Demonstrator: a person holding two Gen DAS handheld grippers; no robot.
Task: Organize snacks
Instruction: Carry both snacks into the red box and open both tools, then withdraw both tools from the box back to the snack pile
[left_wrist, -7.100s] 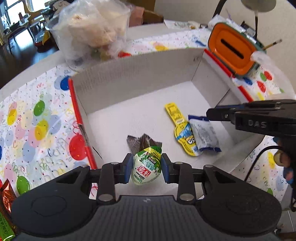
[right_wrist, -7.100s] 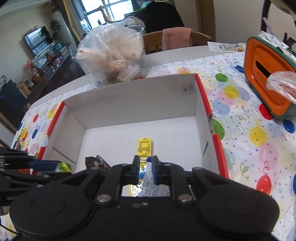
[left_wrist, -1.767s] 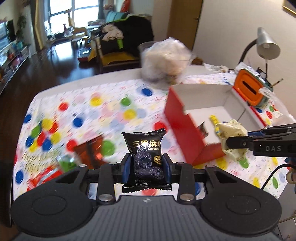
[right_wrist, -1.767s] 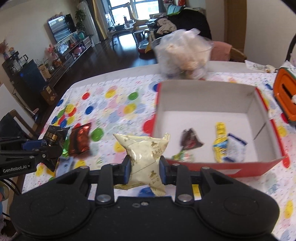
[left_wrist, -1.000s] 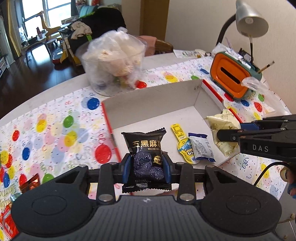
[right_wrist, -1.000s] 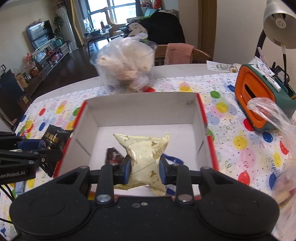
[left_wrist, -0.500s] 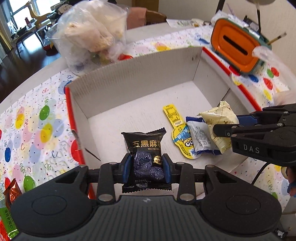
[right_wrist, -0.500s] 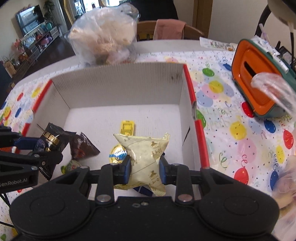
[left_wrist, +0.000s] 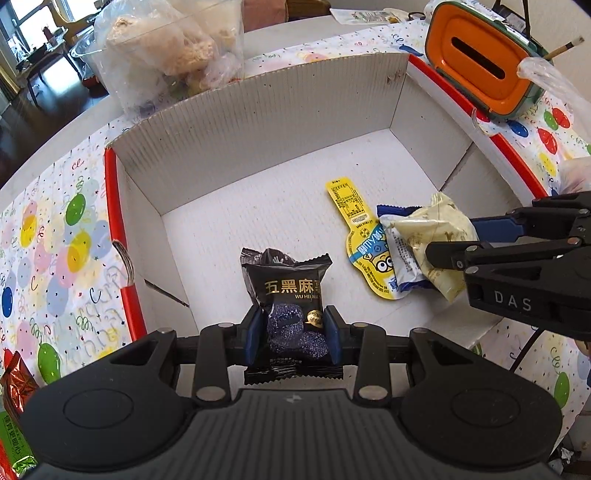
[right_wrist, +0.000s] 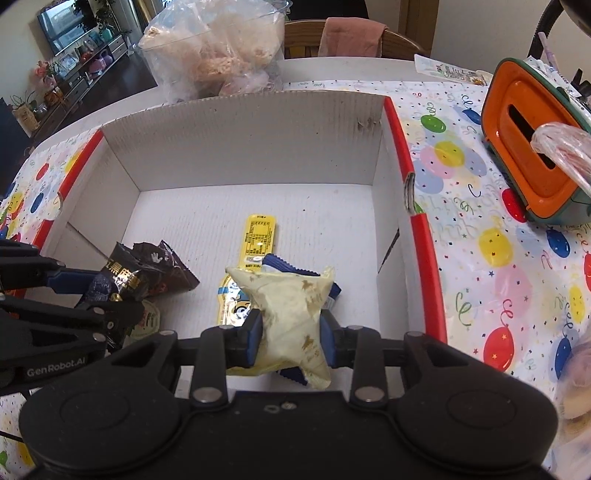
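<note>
left gripper (left_wrist: 291, 330): fingers clamp black packet (left_wrist: 288, 291) | right gripper (right_wrist: 291, 338): fingers opening, cream packet (right_wrist: 291, 310) between them | box (left_wrist: 258, 122) beneath both

The blue-and-white foil snack packet (right_wrist: 282, 264) lies mostly hidden beneath the cream crinkled wrapper (right_wrist: 291, 314). A small green-labelled packet (right_wrist: 147, 321) shows only partly (print unreadable). The shiny red wrapper (left_wrist: 16, 380) is cut by the frame's edge.
</note>
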